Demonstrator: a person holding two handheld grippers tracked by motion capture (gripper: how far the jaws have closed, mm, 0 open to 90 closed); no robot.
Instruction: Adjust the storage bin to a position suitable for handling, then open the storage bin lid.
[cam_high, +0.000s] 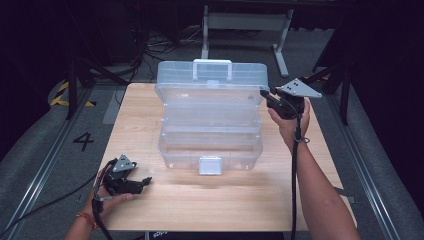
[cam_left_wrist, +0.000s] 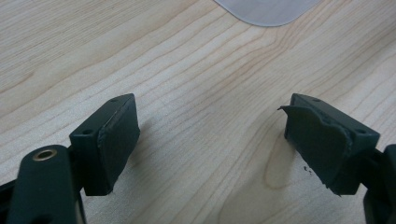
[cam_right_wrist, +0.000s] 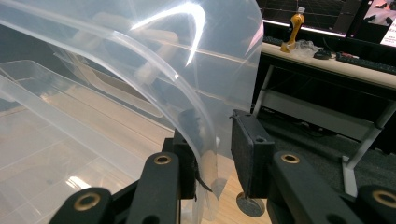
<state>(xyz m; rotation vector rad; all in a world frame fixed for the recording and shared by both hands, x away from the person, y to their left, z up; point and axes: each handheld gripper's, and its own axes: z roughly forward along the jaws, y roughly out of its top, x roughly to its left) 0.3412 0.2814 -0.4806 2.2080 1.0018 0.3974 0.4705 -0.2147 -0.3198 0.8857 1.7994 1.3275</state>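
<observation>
Lab or test bay. Light wooden table (cam_high: 150, 210) on grey floor with yellow-black hazard tape (cam_high: 62, 95), a painted number 4 (cam_high: 83, 141) and loose black cables (cam_high: 150, 50). Beyond the right claw, a desk (cam_right_wrist: 336, 65) carries lit monitors (cam_right_wrist: 322, 14).

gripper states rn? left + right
Left gripper: open, holding nothing, low over the table.
Right gripper: jaws astride the edge of the clear box lid; whether clamped cannot be told.

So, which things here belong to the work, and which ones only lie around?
Part of the work:
- clear plastic box, lid raised
- right gripper, jaws around the lid's edge
- left gripper, open, low over the table

Only lying around:
- desk behind, with an orange bottle
- floor cables
</observation>
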